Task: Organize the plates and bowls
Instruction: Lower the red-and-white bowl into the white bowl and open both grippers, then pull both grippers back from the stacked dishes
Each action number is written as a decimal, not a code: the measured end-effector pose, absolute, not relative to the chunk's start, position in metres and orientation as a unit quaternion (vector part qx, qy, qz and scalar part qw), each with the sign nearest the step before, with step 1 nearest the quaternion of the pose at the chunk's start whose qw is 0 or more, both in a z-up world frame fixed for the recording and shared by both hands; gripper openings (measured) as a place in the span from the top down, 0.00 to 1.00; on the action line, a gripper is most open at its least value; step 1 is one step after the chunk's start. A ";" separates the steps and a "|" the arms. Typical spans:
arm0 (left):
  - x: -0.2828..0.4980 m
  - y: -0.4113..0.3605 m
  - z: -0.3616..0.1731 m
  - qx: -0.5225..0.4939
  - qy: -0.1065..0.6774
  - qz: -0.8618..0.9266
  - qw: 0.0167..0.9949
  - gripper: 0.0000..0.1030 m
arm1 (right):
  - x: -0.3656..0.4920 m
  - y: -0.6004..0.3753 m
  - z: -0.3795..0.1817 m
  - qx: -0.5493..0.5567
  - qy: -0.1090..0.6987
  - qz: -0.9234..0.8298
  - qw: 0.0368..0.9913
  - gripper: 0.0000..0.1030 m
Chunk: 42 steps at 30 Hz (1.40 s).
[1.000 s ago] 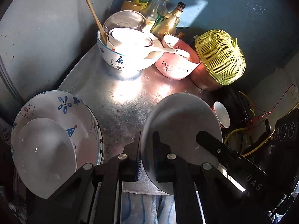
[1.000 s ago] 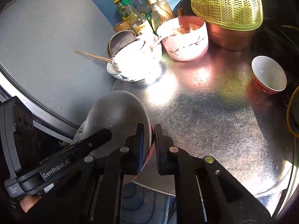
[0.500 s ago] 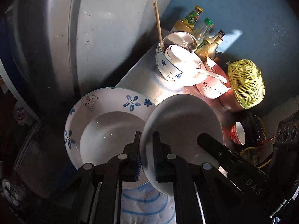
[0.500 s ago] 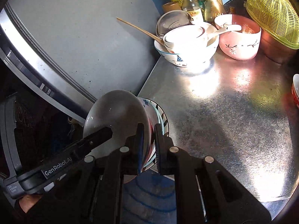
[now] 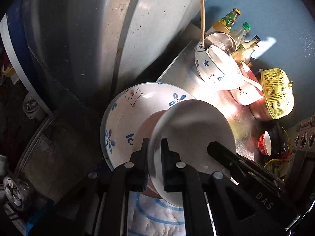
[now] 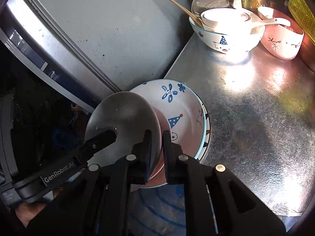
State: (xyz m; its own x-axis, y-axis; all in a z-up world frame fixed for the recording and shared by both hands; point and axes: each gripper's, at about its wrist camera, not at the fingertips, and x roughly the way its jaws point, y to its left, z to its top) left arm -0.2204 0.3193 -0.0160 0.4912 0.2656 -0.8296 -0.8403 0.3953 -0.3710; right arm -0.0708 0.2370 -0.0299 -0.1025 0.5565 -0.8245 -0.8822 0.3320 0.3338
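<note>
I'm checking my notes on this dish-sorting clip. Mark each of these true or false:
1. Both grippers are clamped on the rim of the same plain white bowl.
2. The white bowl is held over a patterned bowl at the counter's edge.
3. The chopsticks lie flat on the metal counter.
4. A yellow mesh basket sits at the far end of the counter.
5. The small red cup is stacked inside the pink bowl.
1. True: left gripper and right gripper each pinch the white bowl rim.
2. True: the patterned bowl lies just beneath it.
3. False: the chopsticks stand propped in the stacked bowls.
4. True: see the yellow mesh basket.
5. False: the small red cup stands alone, apart from the pink bowl.
</note>
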 end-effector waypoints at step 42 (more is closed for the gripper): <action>-0.226 0.317 -0.005 -0.430 0.319 0.346 0.771 0.26 | -0.074 0.227 -0.016 -0.172 0.484 0.542 0.665 0.83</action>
State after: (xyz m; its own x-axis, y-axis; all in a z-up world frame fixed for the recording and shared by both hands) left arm -0.2262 0.3168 -0.0046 0.5572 0.2601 -0.7886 -0.8076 0.3908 -0.4417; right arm -0.0736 0.2274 -0.0162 -0.0559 0.5542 -0.8305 -0.8878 0.3530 0.2954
